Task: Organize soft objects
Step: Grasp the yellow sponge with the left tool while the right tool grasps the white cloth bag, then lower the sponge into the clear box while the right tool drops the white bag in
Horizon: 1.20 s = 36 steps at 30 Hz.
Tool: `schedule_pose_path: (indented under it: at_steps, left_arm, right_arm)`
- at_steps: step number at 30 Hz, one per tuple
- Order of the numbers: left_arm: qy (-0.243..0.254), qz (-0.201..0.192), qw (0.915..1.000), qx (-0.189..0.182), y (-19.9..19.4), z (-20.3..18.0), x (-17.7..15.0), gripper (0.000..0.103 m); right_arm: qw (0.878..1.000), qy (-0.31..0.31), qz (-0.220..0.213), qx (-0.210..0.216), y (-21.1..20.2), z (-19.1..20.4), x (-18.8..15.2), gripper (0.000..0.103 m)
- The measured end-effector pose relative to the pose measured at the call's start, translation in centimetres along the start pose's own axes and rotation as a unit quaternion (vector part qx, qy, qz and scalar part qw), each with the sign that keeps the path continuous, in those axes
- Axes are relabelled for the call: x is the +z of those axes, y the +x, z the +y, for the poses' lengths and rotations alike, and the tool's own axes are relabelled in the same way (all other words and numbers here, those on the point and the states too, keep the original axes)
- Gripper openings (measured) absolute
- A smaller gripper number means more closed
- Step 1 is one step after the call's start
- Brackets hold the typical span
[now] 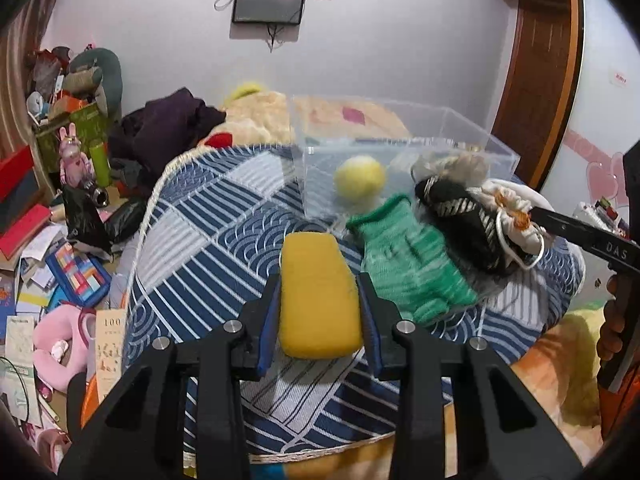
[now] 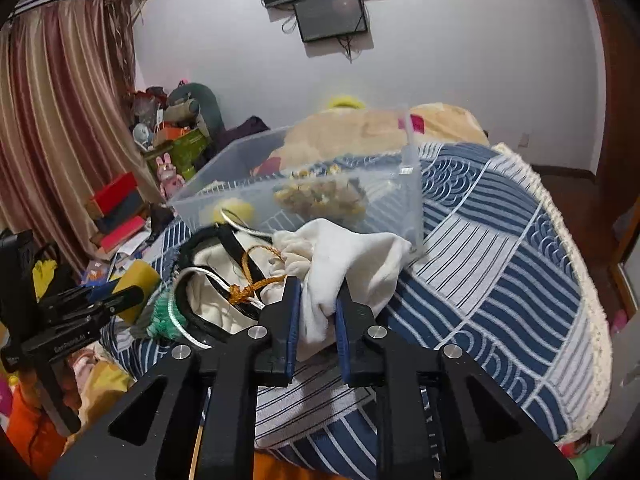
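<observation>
My left gripper (image 1: 320,284) is shut on a yellow sponge (image 1: 318,292) and holds it over the blue patterned mat (image 1: 200,224). A green knit glove (image 1: 408,264) lies just right of it, beside a black knit piece (image 1: 460,220). My right gripper (image 2: 318,300) is shut on a white drawstring pouch (image 2: 352,260) with an orange cord (image 2: 256,284). A clear plastic box (image 1: 400,160) behind holds a yellow ball (image 1: 360,178) and a fuzzy brownish item (image 2: 320,200). The right gripper also shows in the left wrist view (image 1: 536,216).
The mat covers a round raised surface with a rope edge (image 2: 560,216). A cluttered floor lies at the left with books, a pink plush (image 1: 60,344) and boxes. A beige plush (image 1: 256,120) and dark clothes (image 1: 168,128) lie behind. A wooden door frame (image 1: 540,72) stands at right.
</observation>
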State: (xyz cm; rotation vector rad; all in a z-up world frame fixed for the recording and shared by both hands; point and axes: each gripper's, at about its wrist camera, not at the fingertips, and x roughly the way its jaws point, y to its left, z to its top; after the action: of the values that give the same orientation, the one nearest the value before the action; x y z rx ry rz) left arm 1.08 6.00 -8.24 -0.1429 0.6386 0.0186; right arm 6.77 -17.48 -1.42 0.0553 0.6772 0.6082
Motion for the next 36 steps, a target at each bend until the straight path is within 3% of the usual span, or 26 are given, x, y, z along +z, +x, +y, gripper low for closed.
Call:
schedule_pose_path:
  at_steps: [9, 19, 28, 36]
  left_arm:
    - [0.024, -0.058, 0.998, -0.003, -1.9, -1.5, 3.6, 0.036]
    - [0.042, -0.096, 0.9941, -0.026, -1.0, -3.1, 9.4, 0.036]
    - [0.022, -0.065, 0.9968, -0.042, 3.7, -2.9, 13.3, 0.036]
    - [0.019, -0.015, 0.9989, -0.04, 8.6, -3.0, 14.7, 0.036]
  right_arm:
    - [0.997, -0.007, -0.071, 0.004, -4.1, 0.6, 2.1, 0.014]
    - [0.992, -0.029, -0.126, -0.015, -4.5, 1.4, 6.7, 0.014]
    - [0.992, -0.052, -0.111, -0.022, -0.8, 2.2, 10.1, 0.014]
    - [0.997, -0.048, -0.052, -0.018, 3.8, 1.6, 9.8, 0.014]
